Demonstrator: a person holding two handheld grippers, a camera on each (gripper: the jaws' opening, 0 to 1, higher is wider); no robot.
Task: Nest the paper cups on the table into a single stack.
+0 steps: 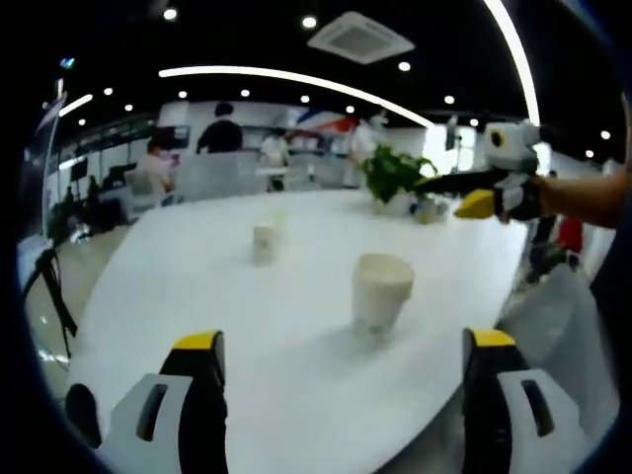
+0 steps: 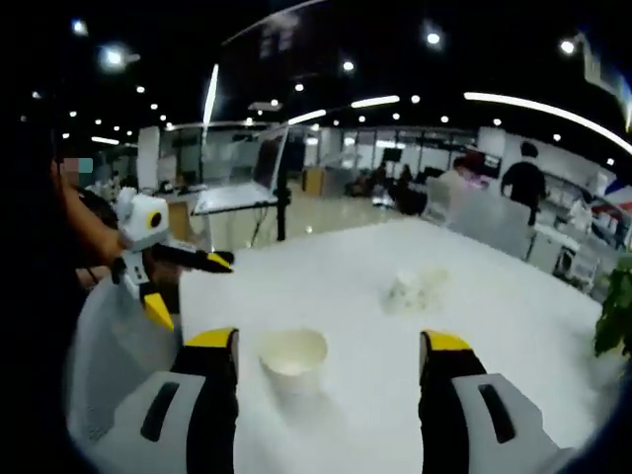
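Observation:
Two white paper cups stand on the white table (image 1: 197, 286). In the left gripper view the nearer cup (image 1: 381, 288) is upright just ahead of my open left gripper (image 1: 344, 341), and the farther cup (image 1: 265, 242) is a blurred shape beyond it. My right gripper (image 1: 472, 194) comes in from the right above the table, its jaws apart. In the right gripper view an upright cup (image 2: 293, 360) sits between the spread jaws of my right gripper (image 2: 328, 340), closer to the left jaw and untouched. The second cup (image 2: 407, 288) is farther off and blurred. The left gripper (image 2: 188, 284) hangs open at the left.
A potted green plant (image 1: 393, 173) and small items stand at the table's far side; its leaves (image 2: 617, 306) also reach into the right gripper view. The table's near edge (image 1: 434, 434) runs close to my left gripper. People, chairs and desks fill the office behind.

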